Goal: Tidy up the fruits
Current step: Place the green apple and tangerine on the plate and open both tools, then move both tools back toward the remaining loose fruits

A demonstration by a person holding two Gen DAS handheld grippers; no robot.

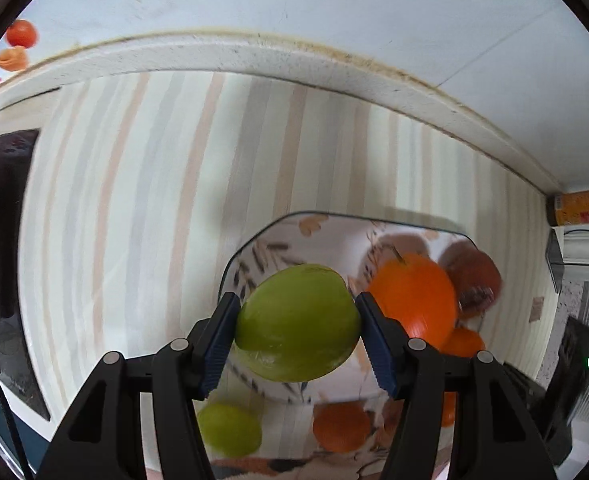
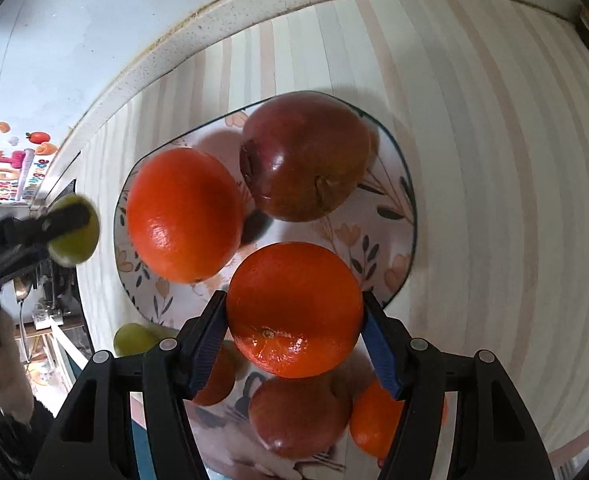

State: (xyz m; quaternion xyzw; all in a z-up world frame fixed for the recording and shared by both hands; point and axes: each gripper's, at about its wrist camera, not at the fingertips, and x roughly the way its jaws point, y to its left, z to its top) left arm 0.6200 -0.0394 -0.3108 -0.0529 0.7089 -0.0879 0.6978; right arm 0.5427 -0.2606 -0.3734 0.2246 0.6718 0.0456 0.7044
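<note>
Clamped in the left gripper, a smooth green round fruit hangs above the floral plate; the right gripper grips a glossy orange. Both seem mid-carry; next, lower each gently onto bare plate.

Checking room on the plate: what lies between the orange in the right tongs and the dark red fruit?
Right wrist view: only bare floral plate between the held orange and the dark red fruit.
</note>
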